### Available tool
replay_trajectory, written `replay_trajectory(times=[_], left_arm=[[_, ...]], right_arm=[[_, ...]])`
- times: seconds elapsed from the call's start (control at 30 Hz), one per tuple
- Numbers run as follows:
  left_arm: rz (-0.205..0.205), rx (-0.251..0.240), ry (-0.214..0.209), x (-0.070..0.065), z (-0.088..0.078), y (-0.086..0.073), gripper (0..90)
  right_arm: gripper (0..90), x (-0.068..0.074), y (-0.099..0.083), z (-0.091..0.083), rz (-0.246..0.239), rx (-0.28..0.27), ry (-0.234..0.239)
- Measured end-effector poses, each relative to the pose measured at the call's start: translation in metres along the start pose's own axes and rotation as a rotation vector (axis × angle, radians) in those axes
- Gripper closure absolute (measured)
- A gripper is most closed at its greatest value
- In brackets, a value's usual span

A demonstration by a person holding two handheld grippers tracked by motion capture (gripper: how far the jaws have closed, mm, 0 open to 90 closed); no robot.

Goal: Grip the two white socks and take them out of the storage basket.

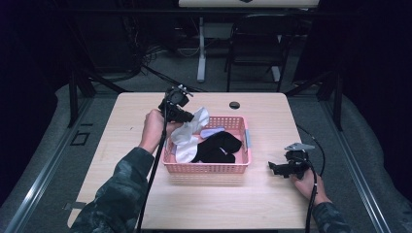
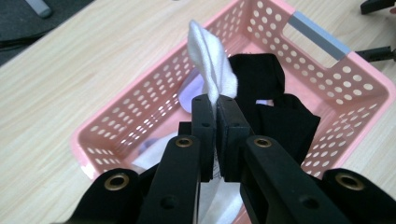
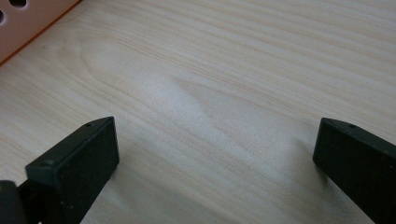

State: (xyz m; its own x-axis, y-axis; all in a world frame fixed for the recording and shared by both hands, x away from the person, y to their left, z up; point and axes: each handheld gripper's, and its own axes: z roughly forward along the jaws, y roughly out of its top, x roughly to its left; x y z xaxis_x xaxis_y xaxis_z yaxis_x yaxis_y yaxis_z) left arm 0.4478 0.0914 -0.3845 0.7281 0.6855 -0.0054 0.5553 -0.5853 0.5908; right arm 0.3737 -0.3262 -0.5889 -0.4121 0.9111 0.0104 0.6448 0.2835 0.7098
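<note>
Left tool [image 2: 215, 105] is clenched on a fold of the white sock [image 2: 211, 60], which hangs from the jaws over the far-left corner of the pink basket [image 1: 206, 168]; the sock's lower end appears to lie on the black garment [image 1: 217, 147] inside. Right tool [image 1: 281, 167] rests released on the surface [image 3: 224, 84] just right of the basket, jaws wide apart, holding nothing. Judged step: lifting the sock out; raise straight up until the trailing end clears the rim, keeping the pinch firm so the thin fold does not slip.
</note>
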Motion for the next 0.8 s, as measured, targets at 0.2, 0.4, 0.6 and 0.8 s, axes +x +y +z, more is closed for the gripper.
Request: replay_trajectory(times=[0.2,0.4,0.6,0.8], left_arm=[[-0.008,-0.014,0.024,0.006,-0.013,-0.004,87.1],[-0.021,-0.029,0.052,0.015,-0.027,-0.01,87.1],[-0.049,-0.054,0.076,0.026,-0.045,-0.018,87.1],[-0.089,-0.064,0.111,0.042,-0.059,-0.034,87.2]], right_arm=[[0.0,0.0,0.0,0.0,0.0,0.0,0.0],[0.0,0.0,0.0,0.0,0.0,0.0,0.0],[0.0,0.0,0.0,0.0,0.0,0.0,0.0],[0.0,0.0,0.0,0.0,0.0,0.0,0.0]])
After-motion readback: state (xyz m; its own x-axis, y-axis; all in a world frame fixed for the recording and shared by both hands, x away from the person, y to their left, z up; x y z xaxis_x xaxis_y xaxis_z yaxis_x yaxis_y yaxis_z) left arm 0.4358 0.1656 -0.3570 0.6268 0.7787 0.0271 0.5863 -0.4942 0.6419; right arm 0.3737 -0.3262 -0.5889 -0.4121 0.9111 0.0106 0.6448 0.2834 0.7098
